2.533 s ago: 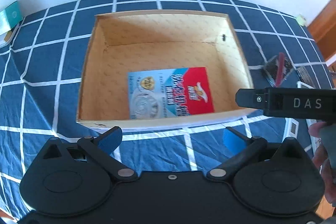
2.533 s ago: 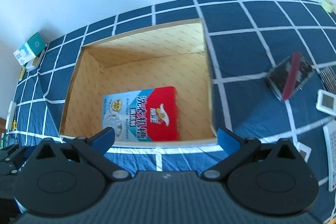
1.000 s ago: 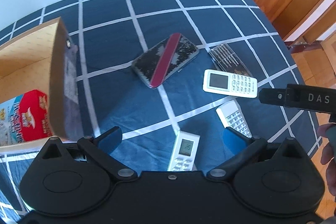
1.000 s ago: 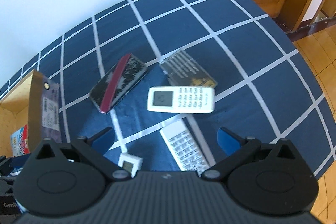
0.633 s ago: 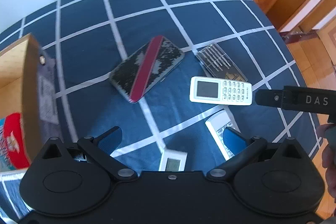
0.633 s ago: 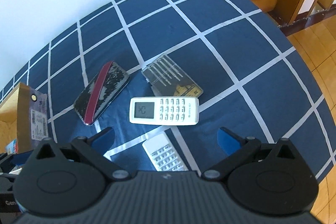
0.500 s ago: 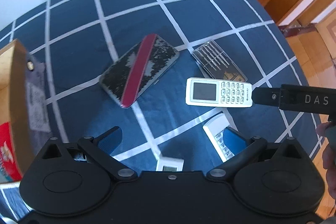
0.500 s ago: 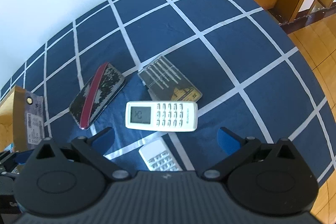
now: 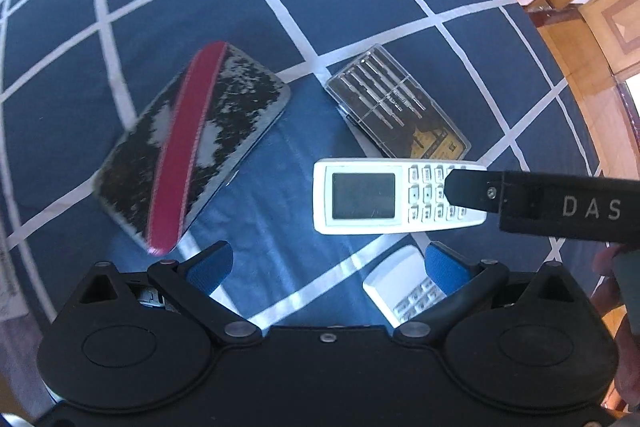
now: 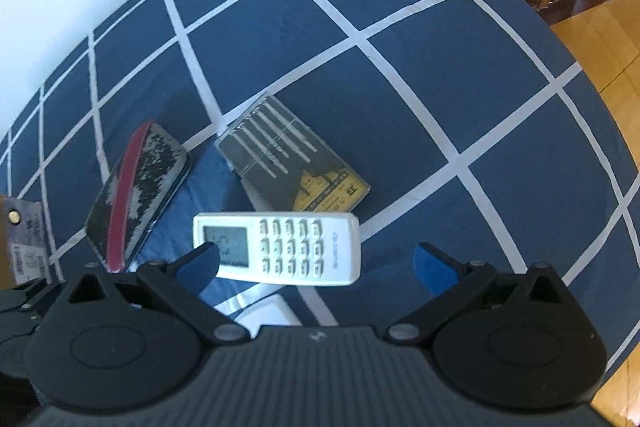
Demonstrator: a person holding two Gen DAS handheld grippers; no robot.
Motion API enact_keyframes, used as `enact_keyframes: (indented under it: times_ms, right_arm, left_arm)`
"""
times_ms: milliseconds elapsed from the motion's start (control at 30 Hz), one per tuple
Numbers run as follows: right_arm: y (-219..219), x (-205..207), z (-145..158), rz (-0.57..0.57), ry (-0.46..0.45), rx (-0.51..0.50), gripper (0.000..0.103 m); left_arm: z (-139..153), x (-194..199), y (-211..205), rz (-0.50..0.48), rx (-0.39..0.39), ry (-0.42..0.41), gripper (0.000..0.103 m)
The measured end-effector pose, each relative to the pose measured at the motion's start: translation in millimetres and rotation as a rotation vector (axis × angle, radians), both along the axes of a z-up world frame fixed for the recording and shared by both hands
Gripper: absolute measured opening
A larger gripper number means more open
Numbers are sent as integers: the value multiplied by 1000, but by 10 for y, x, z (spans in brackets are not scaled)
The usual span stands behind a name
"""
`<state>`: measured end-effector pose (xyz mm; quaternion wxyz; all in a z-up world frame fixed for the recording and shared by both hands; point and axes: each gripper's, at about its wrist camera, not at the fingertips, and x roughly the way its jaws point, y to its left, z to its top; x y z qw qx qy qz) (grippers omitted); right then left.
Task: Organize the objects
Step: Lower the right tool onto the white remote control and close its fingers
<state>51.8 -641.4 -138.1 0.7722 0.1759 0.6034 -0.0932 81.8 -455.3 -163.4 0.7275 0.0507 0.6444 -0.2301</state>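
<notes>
A white remote with a screen (image 9: 384, 195) (image 10: 276, 249) lies flat on the blue checked cloth. Behind it sits a clear screwdriver case (image 9: 396, 111) (image 10: 292, 163). To its left lies a black-and-silver wallet with a red stripe (image 9: 188, 163) (image 10: 136, 191). A second white remote (image 9: 404, 291) (image 10: 264, 315) is partly hidden under the gripper bodies. My left gripper (image 9: 326, 267) is open just in front of the first remote. My right gripper (image 10: 316, 265) is open, its left finger overlapping the remote's screen end. A black bar of the right gripper (image 9: 540, 203) crosses the remote's keys.
The cardboard box corner with a paper label (image 10: 24, 227) shows at the far left. The cloth-covered table (image 10: 440, 87) ends at the right, above a wooden floor (image 10: 600, 47) and wooden door frames. A person's hand (image 9: 612, 279) holds the right gripper.
Both views have swung right, away from the cardboard box, and closed in on the white remote with the screen. Both grippers have stayed open.
</notes>
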Motion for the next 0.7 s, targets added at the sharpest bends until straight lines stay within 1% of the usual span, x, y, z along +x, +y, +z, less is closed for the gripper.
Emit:
enact_keyframes:
  times_ms: [133,200,333,467,600,700]
  right_arm:
    - [19,104,-128,-2,35,-16,103]
    - [21,153,-201,-2,57,-8,100]
    - [18,207,-303,-6,82,-4,100]
    - [21,242,-368,-14,92,23,99]
    - [44,283,-400,-10,95,44,99]
    - [57,306,-428,-9,102,40,98]
  left_arm:
    - [-141,100,-73,-22,-12,22,103]
    - [-193,137,-107,-34,-19,29,103]
    - [-314,188,-173,-50,-30,51,103]
    - [-398,216,-218,-63,-45,72,102]
    - [-434,253,-228,-52,-72,90,102]
    - [-448,263,-229,-57,-78,90,100]
